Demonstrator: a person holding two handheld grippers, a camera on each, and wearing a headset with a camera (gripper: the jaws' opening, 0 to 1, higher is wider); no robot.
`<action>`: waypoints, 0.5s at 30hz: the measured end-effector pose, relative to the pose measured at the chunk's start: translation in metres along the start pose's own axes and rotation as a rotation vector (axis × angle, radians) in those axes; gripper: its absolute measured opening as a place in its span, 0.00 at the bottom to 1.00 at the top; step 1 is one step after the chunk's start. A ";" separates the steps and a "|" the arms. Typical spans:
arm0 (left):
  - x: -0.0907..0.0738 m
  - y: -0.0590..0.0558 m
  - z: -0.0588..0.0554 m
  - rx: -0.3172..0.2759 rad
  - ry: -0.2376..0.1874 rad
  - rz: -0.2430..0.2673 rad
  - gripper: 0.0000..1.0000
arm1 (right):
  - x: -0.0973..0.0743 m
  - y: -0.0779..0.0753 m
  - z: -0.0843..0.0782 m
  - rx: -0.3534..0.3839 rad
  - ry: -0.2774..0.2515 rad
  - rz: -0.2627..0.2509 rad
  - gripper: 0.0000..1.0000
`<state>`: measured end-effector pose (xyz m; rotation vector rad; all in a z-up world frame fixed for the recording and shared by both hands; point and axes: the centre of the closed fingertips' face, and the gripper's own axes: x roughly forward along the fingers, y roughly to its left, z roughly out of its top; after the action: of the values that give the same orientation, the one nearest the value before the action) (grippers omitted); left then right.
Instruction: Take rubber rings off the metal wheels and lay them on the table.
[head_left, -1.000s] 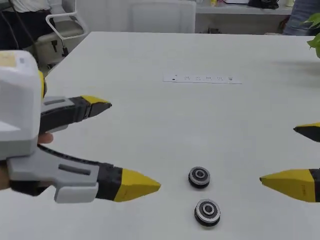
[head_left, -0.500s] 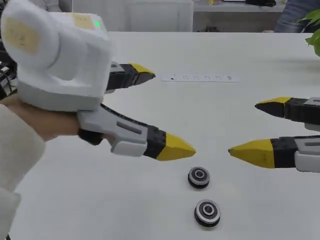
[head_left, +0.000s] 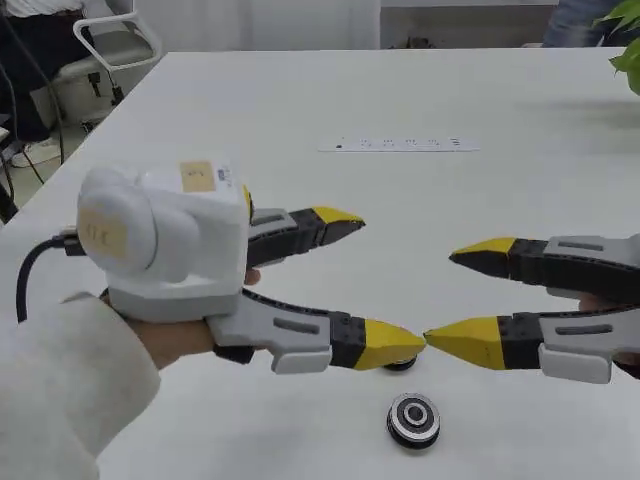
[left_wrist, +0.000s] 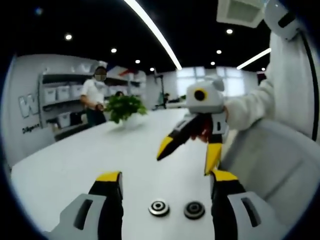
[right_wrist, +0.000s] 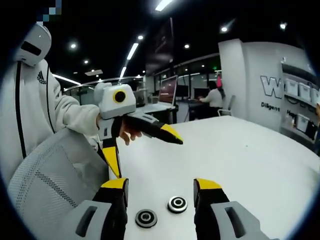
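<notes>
Two metal wheels lay flat on the white table (head_left: 300, 110), just beside each other and apart. The nearer wheel (head_left: 413, 420) was in plain sight, with a dark rubber ring (head_left: 414, 442) on its rim. The farther wheel (head_left: 401, 364) was largely hidden behind the left tool's lower jaw in the head view, so only its lower edge peeked out. Both wheels lay low between the jaws in each gripper view, too small there to make out their rings.

There were two tools, pointed at one another above the wheels. The left tool (head_left: 391, 281), held by a hand in a white sleeve (head_left: 60, 390), had its jaws spread wide and grasped nothing. The right tool (head_left: 440, 298) was likewise released and bare, its body cut off by the frame edge. Their lower yellow tips came almost together over the farther wheel; whether they touched could not be told.

One power strip (head_left: 400, 146) lay farther back on the table. A few plant leaves (head_left: 626, 55) were cropped at the corner.
</notes>
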<state>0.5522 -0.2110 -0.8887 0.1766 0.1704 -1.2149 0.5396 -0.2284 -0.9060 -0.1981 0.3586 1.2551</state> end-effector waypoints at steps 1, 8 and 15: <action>0.001 -0.001 -0.003 -0.003 0.002 -0.009 0.70 | 0.001 0.001 -0.006 0.000 0.016 0.006 0.50; 0.012 -0.011 -0.026 -0.041 0.033 -0.055 0.63 | 0.011 0.012 -0.040 0.003 0.124 0.067 0.43; 0.023 -0.032 -0.050 0.014 0.111 -0.106 0.54 | 0.018 0.020 -0.065 0.026 0.204 0.106 0.41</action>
<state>0.5279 -0.2314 -0.9443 0.2503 0.2710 -1.3130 0.5147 -0.2284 -0.9722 -0.2896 0.5669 1.3376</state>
